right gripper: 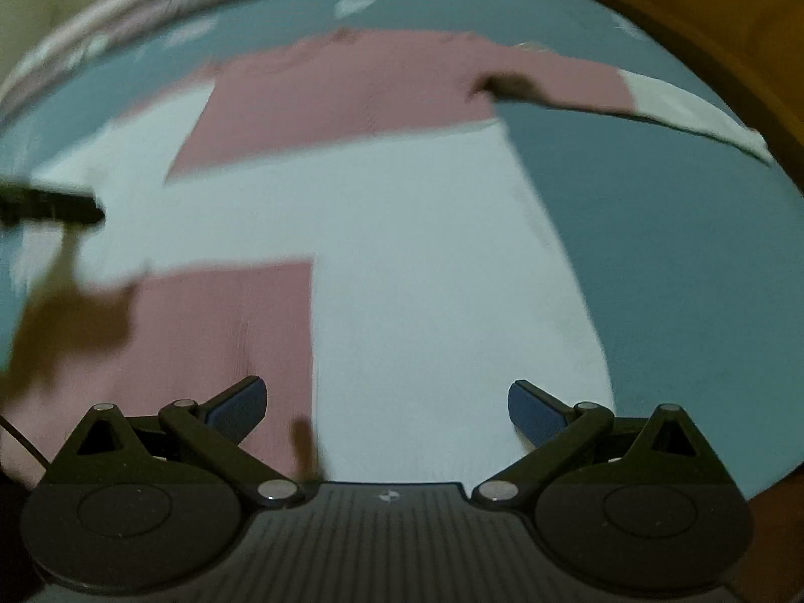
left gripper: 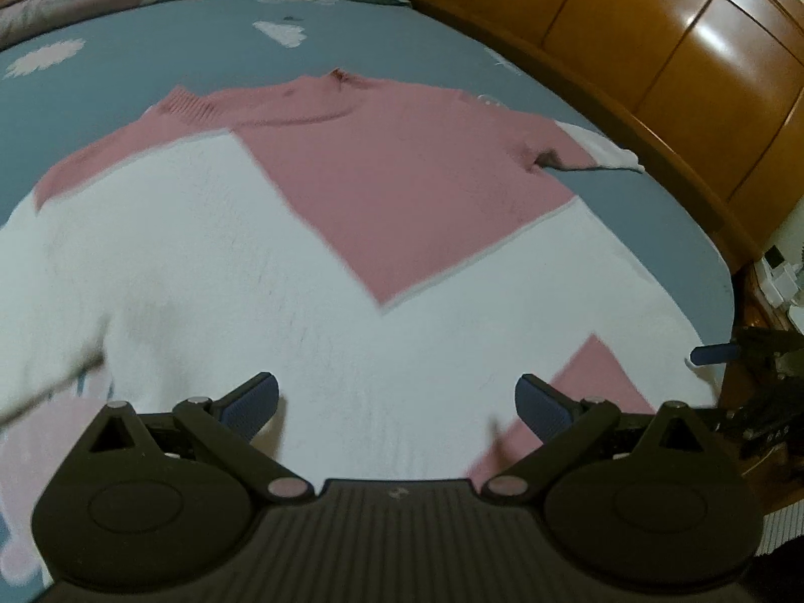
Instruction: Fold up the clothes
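while both grippers hover with fingers spread wide and empty, a pink and white sweater (left gripper: 402,191) lies flat on the bed (left gripper: 151,65), not yet folded.

the left gripper (left gripper: 397,407) sits over the white lower body near the hem, and the right gripper (right gripper: 387,404) over the hem where a pink block meets white. one sleeve (right gripper: 668,100) stretches out to the side, pink with a white cuff; the other looks laid across the body already, though blur makes that hard to confirm. the likely next step is to pinch the hem or the outstretched sleeve and bring it inward. the knit looks soft and thick, with ribbing at the far cuff, so it should bend easily. beneath it is a smooth grey-blue sheet with pale flowers, beside a glossy wooden headboard (left gripper: 678,40).
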Motion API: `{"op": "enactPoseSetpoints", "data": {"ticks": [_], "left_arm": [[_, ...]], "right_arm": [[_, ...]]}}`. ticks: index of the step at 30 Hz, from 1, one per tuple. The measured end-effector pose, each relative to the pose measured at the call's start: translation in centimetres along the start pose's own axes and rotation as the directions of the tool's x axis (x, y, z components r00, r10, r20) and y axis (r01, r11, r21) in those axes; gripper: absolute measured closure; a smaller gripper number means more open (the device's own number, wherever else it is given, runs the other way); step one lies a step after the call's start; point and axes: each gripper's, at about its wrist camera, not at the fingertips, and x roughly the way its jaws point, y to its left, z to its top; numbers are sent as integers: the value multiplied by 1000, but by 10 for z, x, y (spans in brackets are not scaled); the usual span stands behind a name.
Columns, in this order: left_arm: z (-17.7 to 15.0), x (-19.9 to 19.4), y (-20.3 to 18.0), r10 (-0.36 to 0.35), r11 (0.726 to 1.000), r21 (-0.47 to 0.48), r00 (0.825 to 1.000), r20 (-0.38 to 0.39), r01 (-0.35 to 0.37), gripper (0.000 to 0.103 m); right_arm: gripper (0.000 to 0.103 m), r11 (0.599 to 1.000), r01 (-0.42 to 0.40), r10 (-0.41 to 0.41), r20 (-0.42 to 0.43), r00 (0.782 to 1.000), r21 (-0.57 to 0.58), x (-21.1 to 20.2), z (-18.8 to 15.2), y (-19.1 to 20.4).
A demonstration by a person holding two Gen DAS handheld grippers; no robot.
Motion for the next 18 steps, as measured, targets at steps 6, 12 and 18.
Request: {"op": "enactPoseSetpoints", "data": {"ticks": [6, 12, 18], "left_arm": [[13, 14, -20, -3, 999, 35, 1000, -7, 3, 3], [8, 17, -28, 37, 999, 3, 999, -27, -37, 3], [12, 15, -34, 98, 994, -53, 995, -5, -98, 3]], "right_arm": [[0, 998, 59, -60, -25, 998, -33, 17, -2, -6], [0, 1000, -9, 11, 42, 999, -28, 1, 24, -23], [0, 993, -118, 120, 75, 990, -30, 25, 59, -33]]}}
